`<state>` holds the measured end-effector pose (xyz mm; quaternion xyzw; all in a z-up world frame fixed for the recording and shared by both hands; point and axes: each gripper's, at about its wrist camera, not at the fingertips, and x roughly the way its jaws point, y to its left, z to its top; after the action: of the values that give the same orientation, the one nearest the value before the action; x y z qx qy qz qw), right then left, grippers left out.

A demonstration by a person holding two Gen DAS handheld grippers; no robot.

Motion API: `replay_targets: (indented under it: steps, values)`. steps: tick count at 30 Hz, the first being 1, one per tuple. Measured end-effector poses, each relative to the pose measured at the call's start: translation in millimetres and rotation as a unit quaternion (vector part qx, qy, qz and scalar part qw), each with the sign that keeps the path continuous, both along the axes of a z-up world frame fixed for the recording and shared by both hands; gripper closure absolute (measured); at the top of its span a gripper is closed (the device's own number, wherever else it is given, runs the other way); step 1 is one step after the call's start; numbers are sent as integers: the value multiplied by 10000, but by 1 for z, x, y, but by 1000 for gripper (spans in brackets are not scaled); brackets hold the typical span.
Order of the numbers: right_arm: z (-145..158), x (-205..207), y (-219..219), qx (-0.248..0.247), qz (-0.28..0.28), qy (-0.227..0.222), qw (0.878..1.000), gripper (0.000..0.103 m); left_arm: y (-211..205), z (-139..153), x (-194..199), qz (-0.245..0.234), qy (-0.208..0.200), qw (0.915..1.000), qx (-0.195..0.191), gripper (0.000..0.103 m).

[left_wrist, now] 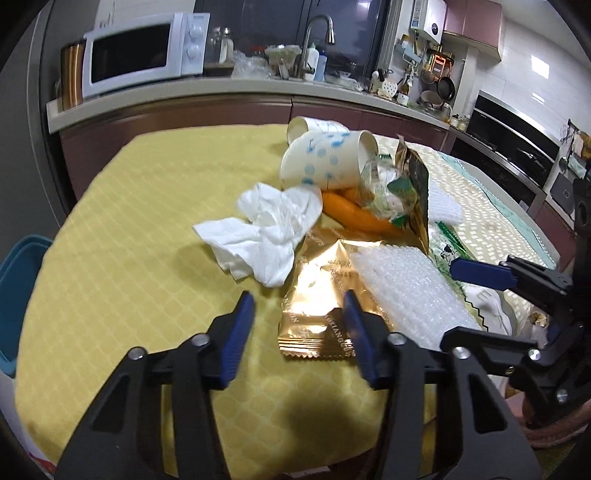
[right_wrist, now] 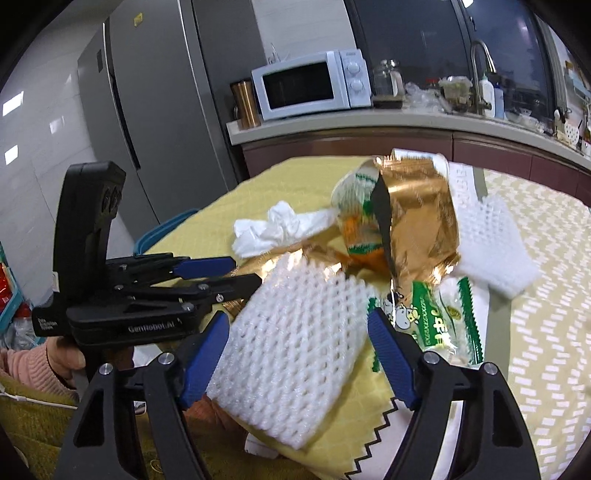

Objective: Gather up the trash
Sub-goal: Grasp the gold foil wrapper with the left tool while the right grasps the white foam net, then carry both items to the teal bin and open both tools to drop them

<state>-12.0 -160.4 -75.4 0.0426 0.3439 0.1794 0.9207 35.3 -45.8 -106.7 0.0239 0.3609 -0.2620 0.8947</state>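
Note:
Trash lies heaped on the yellow tablecloth (left_wrist: pixel 129 221). My left gripper (left_wrist: pixel 297 325) is open just above a flat gold wrapper (left_wrist: pixel 317 291), whose near edge lies between the fingers. Behind it are a crumpled white tissue (left_wrist: pixel 266 229), an orange carrot (left_wrist: pixel 354 214), two tipped paper cups (left_wrist: pixel 325 158) and an upright gold bag (left_wrist: pixel 417 192). My right gripper (right_wrist: pixel 299 350) straddles a white foam net (right_wrist: pixel 291 350); the pads stand at its edges without squeezing it. A green-and-white wrapper (right_wrist: pixel 439 325) and a second foam net (right_wrist: pixel 495 243) lie beyond. The left gripper (right_wrist: pixel 236 275) shows at the left.
A blue bin (left_wrist: pixel 18 295) stands beside the table's left edge. Behind the table runs a counter with a white microwave (left_wrist: pixel 140 51) and a sink tap (left_wrist: pixel 317 33). A grey fridge (right_wrist: pixel 155 92) stands at the far left. A pink sleeve (right_wrist: pixel 22 365) shows behind the left gripper.

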Motion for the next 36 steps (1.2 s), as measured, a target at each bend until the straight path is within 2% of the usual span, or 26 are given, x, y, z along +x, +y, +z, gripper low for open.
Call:
replay_targets:
  steps: [5,8,10,13,15,17,18,19,20,22,24,25,26,27,28,29,36]
  values:
    - [-7,9,-1,61,31,252,9997,39,-5,-6,2,-55,143,9998,-143,80]
    - [-8,11,-3,70,11,276,9996,53,-5,-5,4,-35,192,9997,-133,92]
    - [-8,14,-6,135,6,298,9995,73,3,-1,7,-33,246,9996,-160,98]
    - [-9,17,-10,266,51,334,9991,86,4,3,5,-26,278,9993,-249,101]
    - [-7,17,-10,300,76,290,9991,89,8,7,0,-34,261,9992,-290,101]
    - [-4,16,-12,308,40,229,9993,91,12,9,-2,-20,250,9992,-303,98]
    - [-3,17,-14,312,18,211,9993,91,14,8,-3,-3,247,9993,-284,92]
    - [-2,16,-15,353,1,194,9992,91,16,8,-5,-20,251,9993,-266,77]
    - [-2,17,-17,373,-25,188,9991,91,17,9,-6,-24,242,9994,-238,68]
    - [-3,17,-20,374,-88,199,9991,91,18,7,-7,-113,334,9990,-286,62]
    - [-5,19,-23,409,-132,243,9988,91,16,6,-8,-253,395,9983,-344,62]
    - [-6,20,-23,423,-149,257,9987,92,15,6,-8,-288,411,9981,-360,62]
    - [-7,20,-23,471,-147,270,9984,92,14,5,-8,-314,446,9977,-405,66]
    - [-6,21,-22,481,-130,270,9984,92,13,6,-7,-328,489,9972,-462,75]
    - [-5,21,-21,444,-116,245,9986,92,12,4,-6,-309,527,9970,-476,91]
    - [-4,22,-19,426,-103,221,9988,92,11,3,-5,-217,532,9973,-448,98]
    - [12,21,-18,594,62,22,9982,92,24,21,-16,-179,242,9971,-698,101]
